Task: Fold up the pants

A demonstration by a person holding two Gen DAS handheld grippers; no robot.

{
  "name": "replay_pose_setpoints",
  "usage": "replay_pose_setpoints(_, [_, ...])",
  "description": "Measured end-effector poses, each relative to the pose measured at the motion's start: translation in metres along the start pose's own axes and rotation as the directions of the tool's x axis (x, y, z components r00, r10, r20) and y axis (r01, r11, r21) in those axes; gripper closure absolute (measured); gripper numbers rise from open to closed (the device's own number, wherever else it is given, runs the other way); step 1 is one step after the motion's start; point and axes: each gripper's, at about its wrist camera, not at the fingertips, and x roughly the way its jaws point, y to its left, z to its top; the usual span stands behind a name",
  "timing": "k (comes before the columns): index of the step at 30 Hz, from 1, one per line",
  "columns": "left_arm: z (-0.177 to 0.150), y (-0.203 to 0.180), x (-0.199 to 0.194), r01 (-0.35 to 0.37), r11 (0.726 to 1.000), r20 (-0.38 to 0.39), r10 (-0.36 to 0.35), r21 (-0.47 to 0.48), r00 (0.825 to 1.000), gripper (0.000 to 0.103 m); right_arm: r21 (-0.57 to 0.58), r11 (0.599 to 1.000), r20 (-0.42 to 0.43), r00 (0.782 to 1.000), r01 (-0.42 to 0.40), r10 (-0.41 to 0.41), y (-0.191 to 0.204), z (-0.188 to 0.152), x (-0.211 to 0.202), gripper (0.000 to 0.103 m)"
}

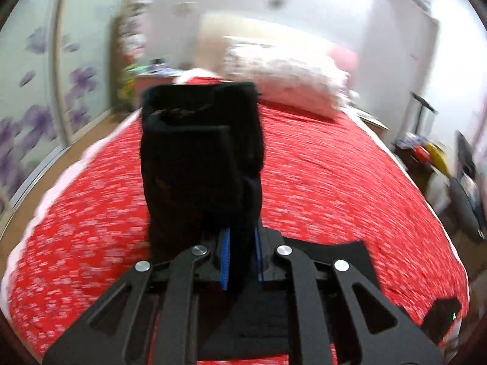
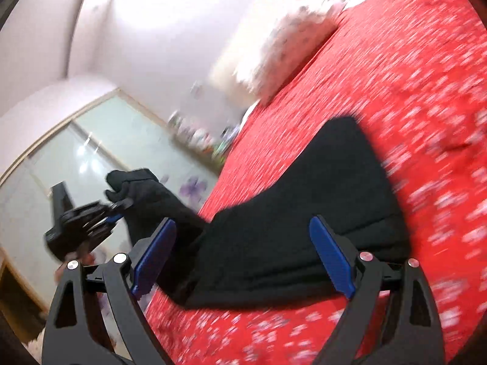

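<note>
The black pants (image 2: 304, 219) lie on the red bed, with one end lifted off it to the left. My left gripper (image 1: 242, 261) is shut on that lifted end (image 1: 201, 158), which stands up in front of its camera; the gripper also shows in the right wrist view (image 2: 117, 213), holding the cloth in the air. My right gripper (image 2: 243, 255) is open and empty, its blue pads (image 2: 331, 255) spread over the pants on the bed.
The red patterned bedspread (image 1: 334, 188) covers the bed. A white floral pillow (image 1: 292, 82) lies at the head. A wardrobe with purple flowers (image 1: 36, 97) stands left of the bed. Clutter and a chair (image 1: 462, 182) sit at the right.
</note>
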Motion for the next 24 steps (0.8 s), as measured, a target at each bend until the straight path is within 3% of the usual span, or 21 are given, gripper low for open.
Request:
replay_pose_setpoints(2, [-0.015,-0.035,0.008,0.070,0.997,-0.014,-0.069,0.045,0.998,0.091,0.032,0.998,0.072,0.996,0.058,-0.061,-0.011,0.006,-0.014,0.011])
replay_pose_setpoints(5, [-0.047,-0.083,0.036,0.195,0.978,-0.098,-0.188,0.068,0.977,0.092,0.094,0.988,0.126,0.983,0.123,-0.135,-0.025,0.007,-0.024,0.011])
replay_pose_setpoints(7, [-0.074,-0.107,0.066,0.254,0.966,-0.202,-0.239,0.052,0.950,0.092,0.125,0.982,0.151,0.975,0.144,-0.162,-0.033,0.008,-0.029,0.012])
replay_pose_setpoints(9, [-0.111,-0.124,0.098,0.259,0.965,-0.314,-0.235,0.038,0.920,0.093,0.107,0.981,0.155,0.971,0.164,-0.179,-0.033,0.008,-0.028,0.012])
replay_pose_setpoints(12, [-0.131,-0.125,0.103,0.251,0.967,-0.312,-0.226,0.043,0.923,0.093,0.105,0.980,0.160,0.969,0.172,-0.187,-0.034,0.007,-0.027,0.012])
replay_pose_setpoints(15, [-0.118,-0.121,0.092,0.262,0.965,-0.276,-0.251,0.003,0.928,0.093,0.110,0.978,0.176,0.965,0.177,-0.194,-0.034,0.010,-0.027,0.012])
replay_pose_setpoints(18, [-0.102,-0.139,0.073,0.263,0.963,-0.200,-0.248,0.053,0.948,0.093,0.121,0.975,0.205,0.957,0.185,-0.207,-0.035,0.011,-0.029,0.012])
replay_pose_setpoints(21, [-0.116,-0.153,0.067,0.321,0.944,-0.225,-0.298,0.076,0.928,0.093,0.126,0.973,0.214,0.952,0.194,-0.217,-0.037,0.011,-0.033,0.012])
replay_pose_setpoints(24, [-0.146,-0.168,0.075,0.325,0.935,-0.286,-0.276,0.139,0.917,0.093,0.121,0.971,0.219,0.949,0.205,-0.228,-0.036,0.011,-0.033,0.012])
